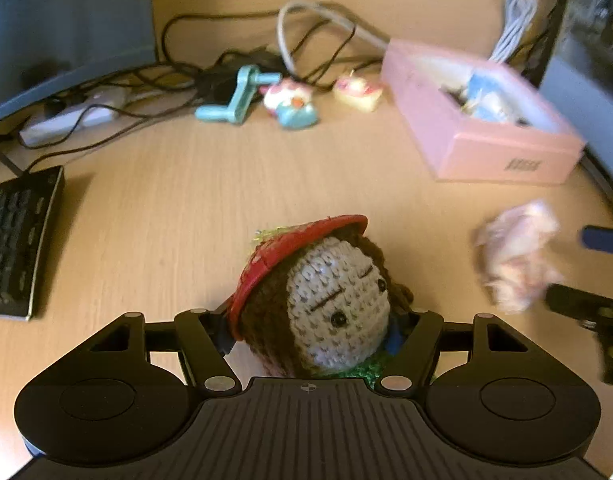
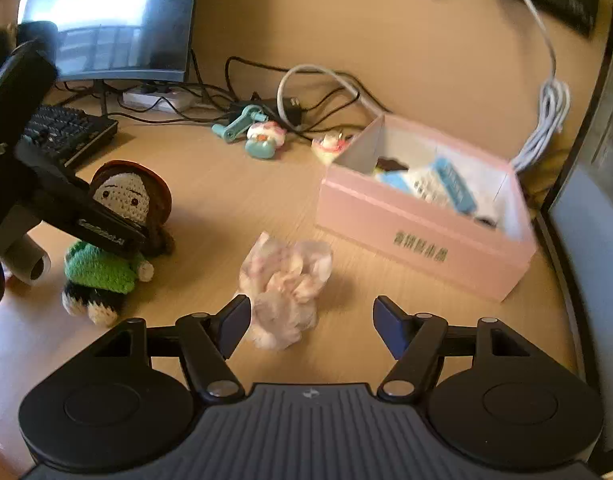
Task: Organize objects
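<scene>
Crochet doll [image 2: 118, 216] with red hat, green sweater sits upright; crumpled pinkish plastic bag [image 2: 284, 290] nearby; pink box [image 2: 422, 224] open, part-filled.

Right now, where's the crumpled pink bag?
In the right wrist view the crumpled pink bag lies on the desk by the open right gripper, between crochet doll and pink box.

Bare desk [image 2: 234, 200] btwn doll [image 2: 122, 208] & box [image 2: 418, 232]
</scene>
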The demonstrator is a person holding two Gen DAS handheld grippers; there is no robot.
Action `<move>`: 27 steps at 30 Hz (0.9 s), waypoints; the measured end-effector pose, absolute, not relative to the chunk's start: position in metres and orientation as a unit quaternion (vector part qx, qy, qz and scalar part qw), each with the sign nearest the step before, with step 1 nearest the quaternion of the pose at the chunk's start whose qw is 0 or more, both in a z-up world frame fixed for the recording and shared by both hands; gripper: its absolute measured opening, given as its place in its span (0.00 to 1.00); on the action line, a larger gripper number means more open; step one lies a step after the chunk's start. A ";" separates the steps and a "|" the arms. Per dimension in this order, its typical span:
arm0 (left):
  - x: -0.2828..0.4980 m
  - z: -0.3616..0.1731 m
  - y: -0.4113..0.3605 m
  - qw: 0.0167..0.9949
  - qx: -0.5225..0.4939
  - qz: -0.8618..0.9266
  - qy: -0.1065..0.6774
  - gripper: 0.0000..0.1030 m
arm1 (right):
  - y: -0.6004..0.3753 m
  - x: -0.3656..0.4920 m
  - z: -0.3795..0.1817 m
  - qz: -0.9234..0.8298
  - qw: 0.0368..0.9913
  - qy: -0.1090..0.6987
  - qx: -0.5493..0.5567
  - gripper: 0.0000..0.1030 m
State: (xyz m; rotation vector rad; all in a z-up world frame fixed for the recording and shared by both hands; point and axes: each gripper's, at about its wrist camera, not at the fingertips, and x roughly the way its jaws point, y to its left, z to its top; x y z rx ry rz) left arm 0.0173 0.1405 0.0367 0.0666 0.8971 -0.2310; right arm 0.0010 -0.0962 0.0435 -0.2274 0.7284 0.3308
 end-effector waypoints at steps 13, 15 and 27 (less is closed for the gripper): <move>-0.007 0.065 0.127 0.904 0.115 -0.137 0.387 0.71 | -0.073 -0.010 0.050 0.201 0.912 0.335 -0.122 0.77; -0.004 0.057 0.128 0.898 0.087 -0.136 0.410 0.71 | -0.072 -0.014 0.049 0.200 0.913 0.333 -0.127 0.77; -0.025 0.043 0.133 0.883 0.006 -0.146 0.446 0.68 | -0.078 0.015 0.035 0.157 0.917 0.353 -0.102 0.79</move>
